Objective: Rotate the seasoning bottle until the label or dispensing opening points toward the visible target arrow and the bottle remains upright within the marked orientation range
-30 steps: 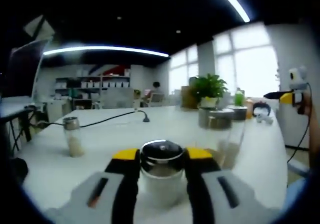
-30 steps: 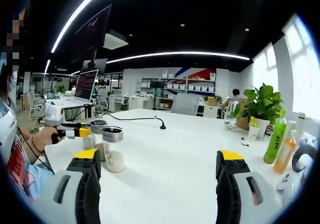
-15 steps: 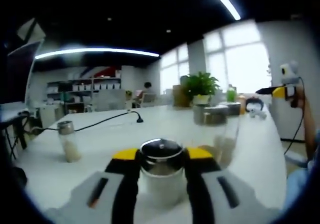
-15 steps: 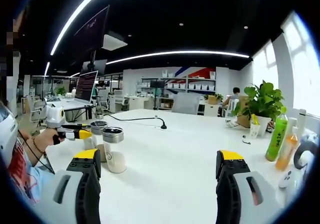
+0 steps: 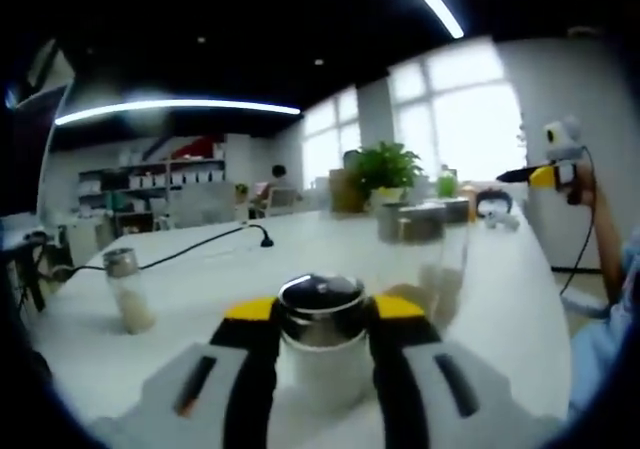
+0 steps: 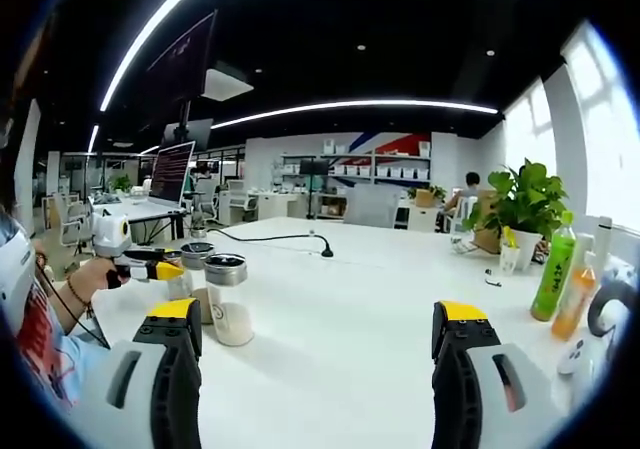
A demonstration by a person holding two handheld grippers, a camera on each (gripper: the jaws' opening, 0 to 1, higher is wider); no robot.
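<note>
My left gripper [image 5: 322, 314] is shut on a seasoning bottle [image 5: 322, 354] with a white body and a shiny steel lid, upright on the white table [image 5: 200, 279]. A second bottle [image 5: 128, 289] with pale powder stands apart at the left. Two more steel-lidded jars [image 5: 425, 259] stand close behind at the right. My right gripper [image 6: 318, 314] hangs open over bare table with nothing between its fingers. In the right gripper view a hand holds the left gripper [image 6: 140, 265] against the bottles [image 6: 226, 304] at the left.
A black cable [image 5: 200, 247] runs across the table behind the bottles. A potted plant [image 6: 520, 209], two drink bottles [image 6: 553, 274] and small items stand at the table's right end. A person's sleeve [image 6: 25, 319] is at the left edge. Desks and shelves lie far back.
The left gripper view has swung, so the background slid left; the bottle stays in its jaws. The right gripper view is nearly unchanged.
</note>
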